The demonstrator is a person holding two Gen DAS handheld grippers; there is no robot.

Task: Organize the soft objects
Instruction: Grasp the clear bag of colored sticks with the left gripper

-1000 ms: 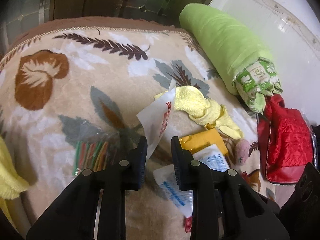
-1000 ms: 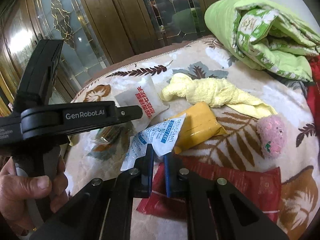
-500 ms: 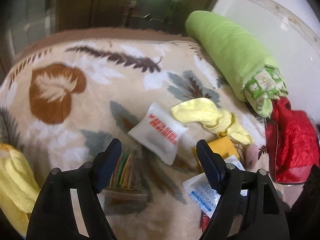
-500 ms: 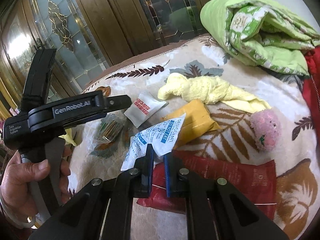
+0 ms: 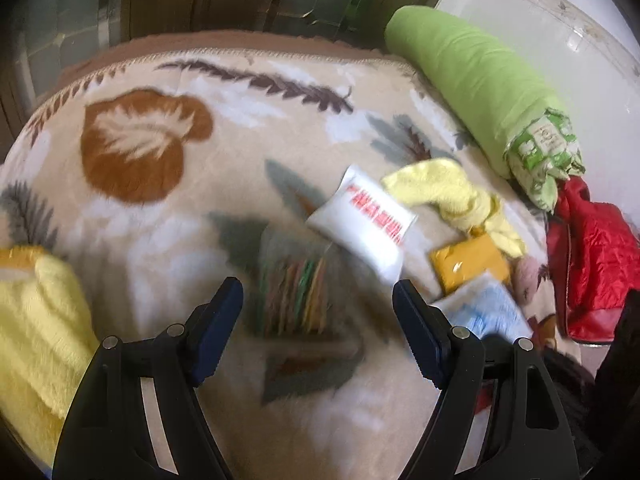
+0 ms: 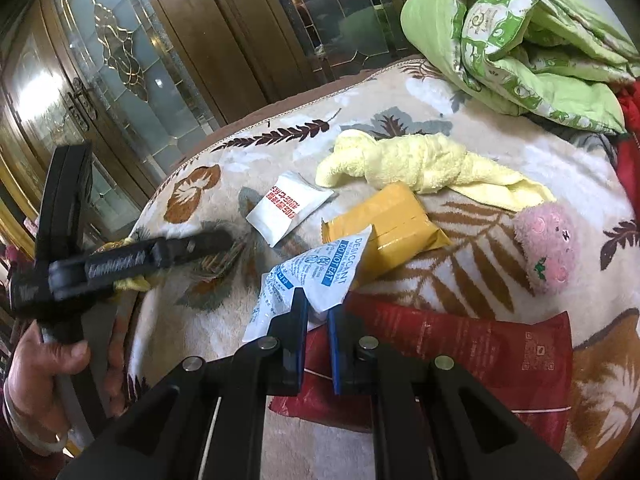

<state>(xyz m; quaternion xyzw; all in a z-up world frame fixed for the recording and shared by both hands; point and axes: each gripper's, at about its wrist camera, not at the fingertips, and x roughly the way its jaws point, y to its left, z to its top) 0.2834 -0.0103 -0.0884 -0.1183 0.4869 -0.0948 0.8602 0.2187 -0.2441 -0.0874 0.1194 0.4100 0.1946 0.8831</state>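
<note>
2 hand-held grippers work over a bed covered by a cream fleece blanket with brown and grey leaf prints [image 5: 168, 240].

The left hand-held gripper [image 5: 318, 312] has its jaws spread wide and holds nothing. Just ahead of it, between the fingers, lies a clear plastic bag of coloured strips [image 5: 296, 296], blurred. Ahead and to its right lies a small white sachet with red lettering [image 5: 366, 222], flat on the blanket.

The right hand-held gripper [image 6: 318, 320] is nearly closed, pinching the lower corner of a white and blue desiccant packet [image 6: 316, 276]. Beneath that gripper lies a flat red foil pouch [image 6: 460, 344]. Ahead of it lies a yellow-orange wrapped block [image 6: 386, 228], then a pale yellow rolled towel [image 6: 420, 164]. To its right is a pink plush toy [image 6: 546, 246]. Far ahead and right sits a rolled green quilt [image 6: 520, 40].

The step in hand appears to be sorting the small packets. Next, the right hand-held gripper likely needs to set the desiccant packet among similar packets, while the left lowers over the bag and closes.
</note>
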